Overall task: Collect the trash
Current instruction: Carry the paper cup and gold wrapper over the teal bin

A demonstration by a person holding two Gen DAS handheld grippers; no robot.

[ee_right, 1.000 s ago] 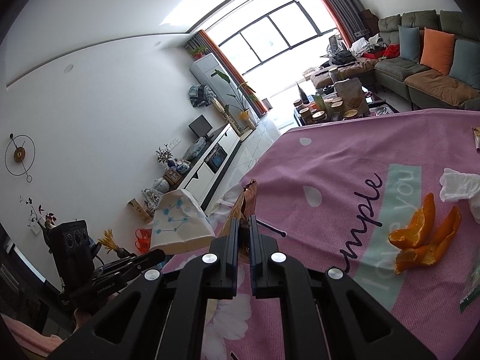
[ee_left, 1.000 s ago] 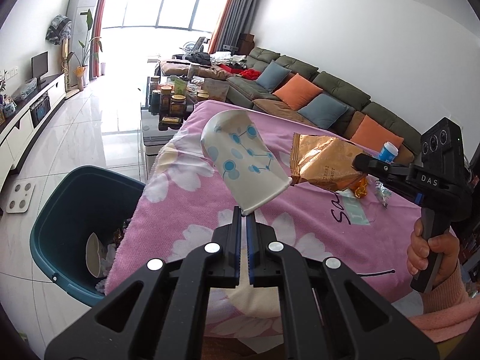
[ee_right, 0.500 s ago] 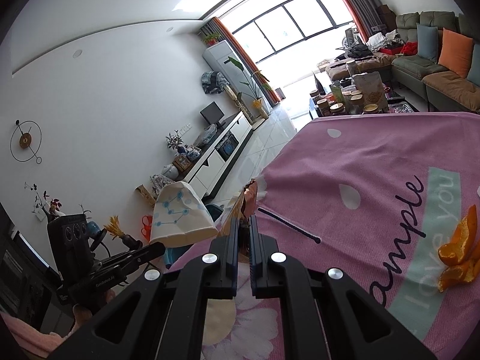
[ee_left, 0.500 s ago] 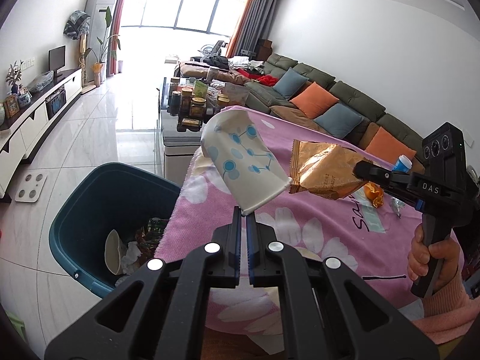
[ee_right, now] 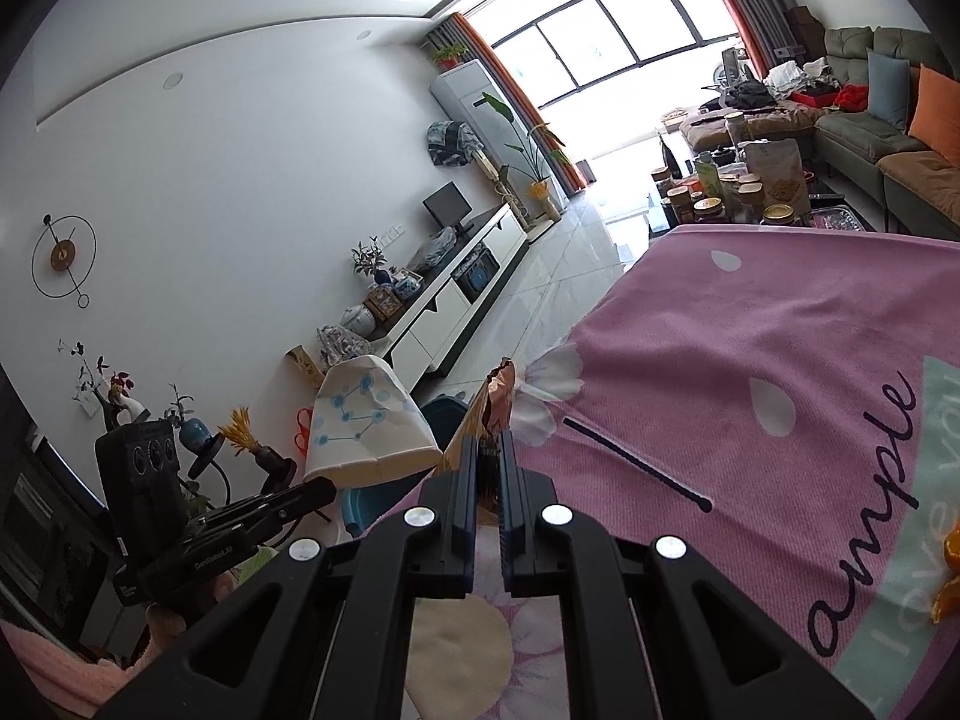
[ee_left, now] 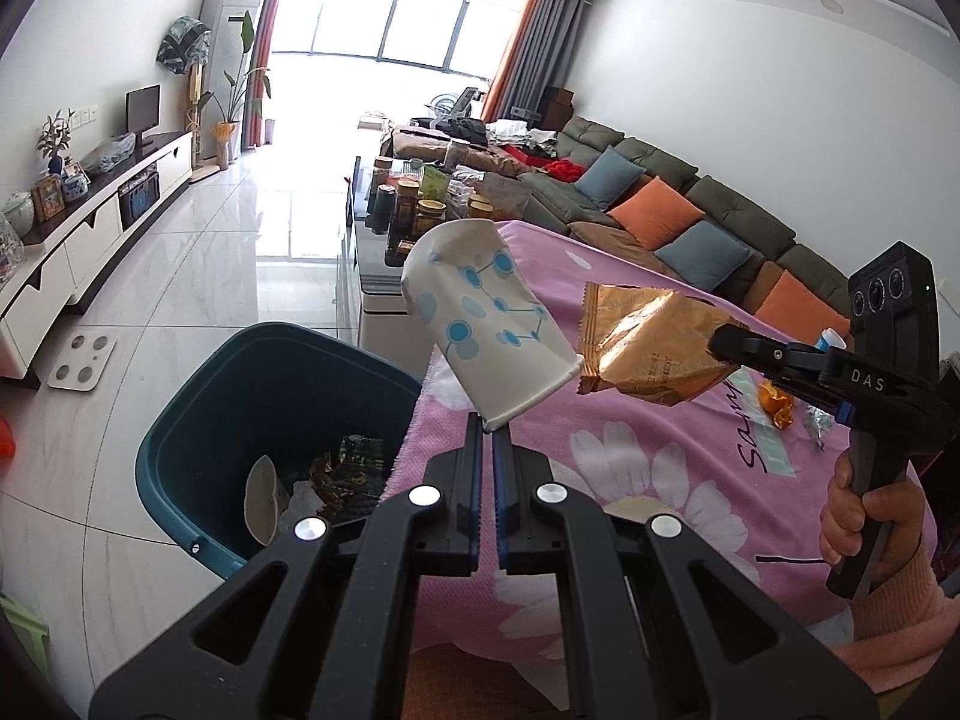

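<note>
Trash sits at the far left of the left wrist view: a teal bin [ee_left: 198, 450] stands on the tiled floor [ee_left: 180, 276], against the edge of the worktop under its pink flowered cloth [ee_left: 648, 456], with a crushed cup and dark wrappers lying inside it. To its right, the left hand-held gripper [ee_left: 487, 429] has its jaws pressed together on the rim of a dented white paper cup [ee_left: 486, 330] printed with blue dots; the cup is tilted, held in the air above the cloth's edge beside the bin. Just right of the cup, its corner nearly touching the cup's rim, hangs a crumpled gold snack wrapper [ee_left: 651, 351], pinched by the right hand-held gripper [ee_left: 720, 339], which a hand [ee_left: 870, 516] in a pink sleeve grips by the handle. Farther right, orange peel [ee_left: 774, 402] lies on the cloth. In the right wrist view the same wrapper [ee_right: 489, 420] stands edge-on between the closed jaws, the cup [ee_right: 360, 420] to its left.
</note>
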